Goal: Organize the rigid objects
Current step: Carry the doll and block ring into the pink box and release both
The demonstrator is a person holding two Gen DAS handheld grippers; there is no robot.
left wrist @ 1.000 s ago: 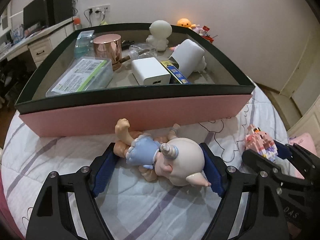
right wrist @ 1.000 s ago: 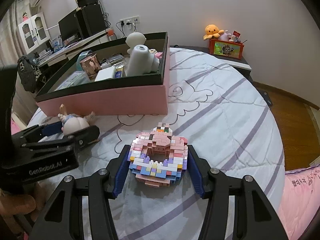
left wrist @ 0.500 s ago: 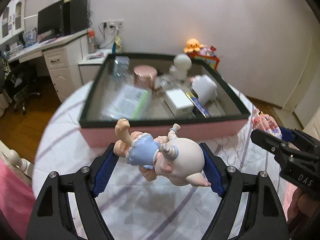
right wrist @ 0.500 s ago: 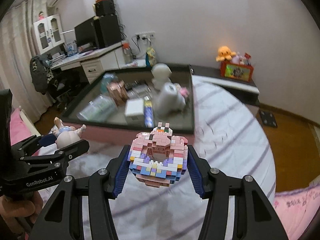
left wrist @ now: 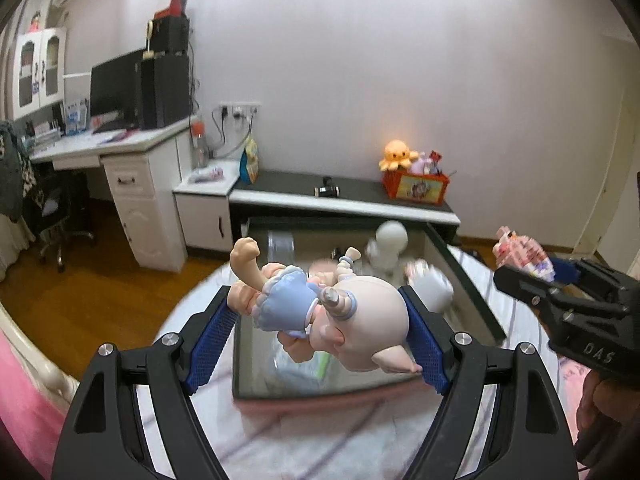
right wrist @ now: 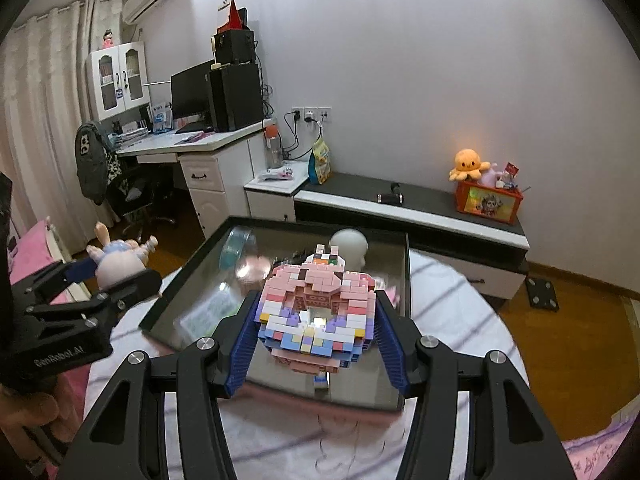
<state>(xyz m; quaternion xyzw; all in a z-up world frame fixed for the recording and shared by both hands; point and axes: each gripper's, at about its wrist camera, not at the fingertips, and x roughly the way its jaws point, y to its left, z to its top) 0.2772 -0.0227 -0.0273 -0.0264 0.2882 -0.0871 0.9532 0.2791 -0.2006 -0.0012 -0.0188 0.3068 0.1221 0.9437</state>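
Observation:
My left gripper (left wrist: 316,332) is shut on a baby doll figure (left wrist: 340,312) with a blue dress and a pale horned head, held in the air above the near end of the dark-rimmed pink box (left wrist: 468,292). My right gripper (right wrist: 316,320) is shut on a pink and blue brick-built ring model (right wrist: 316,312), held above the same box (right wrist: 180,276). The box holds a white figurine (right wrist: 352,246), a copper cup (right wrist: 252,270), a white cylinder and other items, blurred. Each gripper shows in the other's view: the right gripper (left wrist: 524,264) and the left gripper (right wrist: 116,268).
The box sits on a bed with a white, purple-striped cover (right wrist: 452,312). Behind it stands a low cabinet (right wrist: 400,208) with an orange toy box (right wrist: 488,200). A white desk (right wrist: 208,148) with a monitor is at the left. Wooden floor lies around.
Both grippers have risen from the bed with their objects and now hang higher, over the box. The box looks smaller and further below in both views.

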